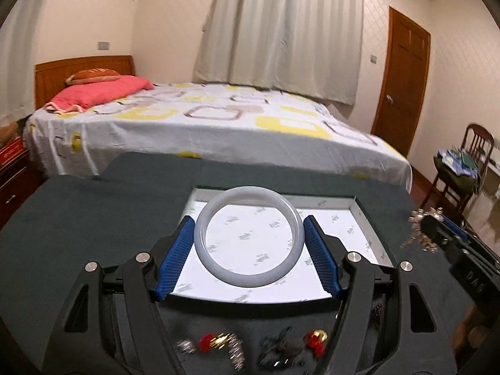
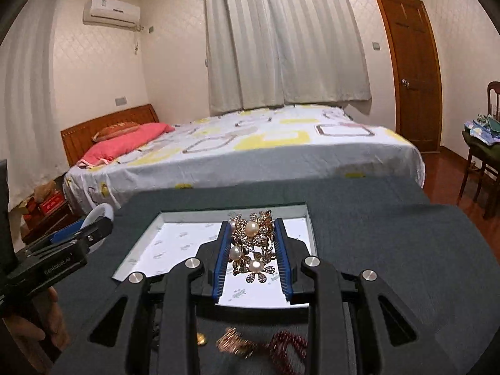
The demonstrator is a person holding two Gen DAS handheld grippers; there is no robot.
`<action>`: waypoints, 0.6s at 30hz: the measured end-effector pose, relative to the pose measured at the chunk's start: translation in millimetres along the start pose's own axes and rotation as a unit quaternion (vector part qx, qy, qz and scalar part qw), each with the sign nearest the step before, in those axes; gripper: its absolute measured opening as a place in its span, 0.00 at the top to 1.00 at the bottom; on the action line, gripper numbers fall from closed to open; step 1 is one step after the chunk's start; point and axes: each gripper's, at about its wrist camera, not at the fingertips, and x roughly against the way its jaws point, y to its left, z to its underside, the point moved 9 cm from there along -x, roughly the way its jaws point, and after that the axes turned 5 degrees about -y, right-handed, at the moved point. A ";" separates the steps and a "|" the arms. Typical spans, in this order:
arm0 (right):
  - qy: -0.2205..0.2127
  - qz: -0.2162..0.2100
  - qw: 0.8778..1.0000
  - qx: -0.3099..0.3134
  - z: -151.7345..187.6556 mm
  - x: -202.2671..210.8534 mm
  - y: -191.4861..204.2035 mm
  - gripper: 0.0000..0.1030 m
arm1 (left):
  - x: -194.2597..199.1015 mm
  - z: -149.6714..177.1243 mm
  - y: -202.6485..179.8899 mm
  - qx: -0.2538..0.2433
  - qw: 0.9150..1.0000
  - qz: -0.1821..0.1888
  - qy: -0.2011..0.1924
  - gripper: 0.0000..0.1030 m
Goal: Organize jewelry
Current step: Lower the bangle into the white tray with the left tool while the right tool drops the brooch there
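Note:
My left gripper [image 1: 248,234] is shut on a pale jade bangle [image 1: 250,278], held level above a shallow white-lined tray [image 1: 359,218] on the dark green table. My right gripper [image 2: 252,243] is shut on a gold rhinestone-and-pearl flower piece [image 2: 251,237], held above the same tray [image 2: 162,243]. The right gripper with its jewelry shows at the right edge of the left wrist view [image 1: 428,228]. The left gripper shows at the left of the right wrist view [image 2: 93,228].
Loose jewelry lies on the table in front of the tray: red and gold pieces [image 1: 218,342], a dark piece [image 1: 281,350], a gold chain and dark red band [image 2: 281,347]. A bed [image 1: 203,118] stands beyond the table, a chair [image 1: 462,168] at right.

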 end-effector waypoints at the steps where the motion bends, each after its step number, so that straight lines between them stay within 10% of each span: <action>1: 0.010 0.003 1.000 0.000 6.2 -10.5 -2.8 0.72 | -9.1 4.7 -3.7 -0.005 1.000 0.001 0.009 0.33; 18: 0.161 0.027 0.986 -0.013 79.3 -75.9 -27.2 0.71 | -105.5 89.3 -8.4 0.018 0.983 0.002 0.183 0.32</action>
